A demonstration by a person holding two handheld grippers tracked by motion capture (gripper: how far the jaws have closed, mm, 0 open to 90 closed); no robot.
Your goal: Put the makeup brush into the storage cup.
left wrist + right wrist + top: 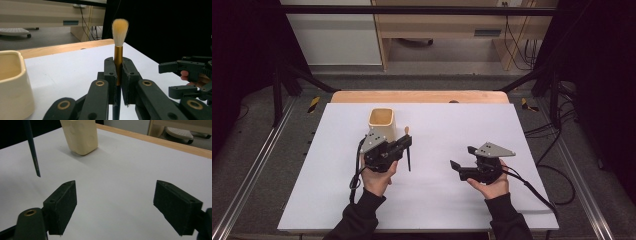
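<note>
My left gripper (408, 142) is shut on a brush (408, 159) and holds it off the white table sheet (437, 200), just right of a cream cup (382, 122). In the left gripper view the pads (110, 72) clamp the gold ferrule, the pale bristles of the brush (120, 28) stand up above them, and the cup (12, 82) sits at the left. My right gripper (462, 156) hovers open to the right with nothing between its jaws. Its own view shows its jaws (122, 205) wide apart over bare sheet, the brush's dark handle tip (33, 157) at upper left and the cup (81, 136) beyond.
The table's wooden far edge (419, 96) runs behind the cup. Metal frame rails (252, 170) flank the table on both sides. A cable (532, 192) trails from the right gripper across the sheet's right part. The right gripper (172, 78) shows at the right of the left gripper view.
</note>
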